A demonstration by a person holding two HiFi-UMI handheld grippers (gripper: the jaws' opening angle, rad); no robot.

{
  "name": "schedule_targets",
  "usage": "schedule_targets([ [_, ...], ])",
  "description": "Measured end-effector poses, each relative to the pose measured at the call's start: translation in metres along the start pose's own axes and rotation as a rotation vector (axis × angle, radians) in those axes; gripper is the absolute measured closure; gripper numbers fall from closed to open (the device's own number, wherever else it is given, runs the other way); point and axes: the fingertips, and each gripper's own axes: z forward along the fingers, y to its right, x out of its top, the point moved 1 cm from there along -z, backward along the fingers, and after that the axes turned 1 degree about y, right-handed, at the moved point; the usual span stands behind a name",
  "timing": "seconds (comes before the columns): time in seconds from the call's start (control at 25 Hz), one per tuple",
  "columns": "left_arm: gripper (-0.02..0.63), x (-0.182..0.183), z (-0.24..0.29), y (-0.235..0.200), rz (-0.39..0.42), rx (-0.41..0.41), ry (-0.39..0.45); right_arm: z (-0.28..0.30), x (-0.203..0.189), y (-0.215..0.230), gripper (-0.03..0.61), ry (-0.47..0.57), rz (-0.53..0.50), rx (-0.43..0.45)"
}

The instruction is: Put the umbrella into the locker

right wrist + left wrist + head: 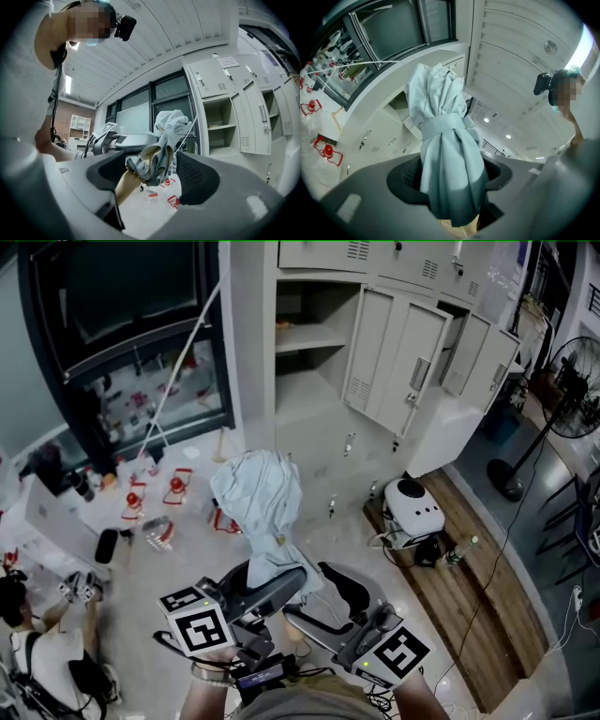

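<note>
Left to right: the left gripper (pixel 267 589) is clamped at a middling width on the lower part of the umbrella (pixel 258 507), a pale blue folded one bound by its strap, which stands upright from the jaws with its loose canopy bunched at the top. In the left gripper view both pads press into the cloth below the strap. Just beside it, the right gripper (pixel 326 601) has its jaws spread wide. In the right gripper view the umbrella's lower cloth and wooden handle (pixel 123 183) lie between the pads, but the far pad stands clear and nothing is squeezed, so the weight appears to rest on the left gripper alone. Farther ahead and to the right stands the locker (pixel 319 399), its door (pixel 398 362) swung open, with one shelf and bare space below it. The umbrella is well apart from that opening. The step in hand is judged to be the carry toward the locker. The next move calls for bringing the umbrella to the opening, tipping it to clear the shelf, and releasing only once it rests inside.
</note>
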Motion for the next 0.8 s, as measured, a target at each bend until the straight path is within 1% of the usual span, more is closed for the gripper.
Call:
schedule_targets([
  [0.12, 0.307, -0.005, 0.008, 0.005, -0.003, -0.006, -0.008, 0.0, -0.005, -0.002, 0.242, -0.023, -0.028, 0.02],
  [0.28, 0.307, -0.01, 0.014, 0.012, -0.014, -0.005, -0.01, 0.0, 0.004, -0.006, 0.242, 0.002, -0.103, 0.042],
  [0.48, 0.305, -0.015, 0.02, 0.018, -0.012, 0.002, -0.001, -0.011, 0.006, -0.004, 0.255, 0.038, -0.099, 0.04],
  [0.8, 0.305, -0.02, 0.026, 0.027, 0.025, 0.009, 0.001, -0.022, 0.01, -0.004, 0.262, 0.08, -0.112, 0.055],
])
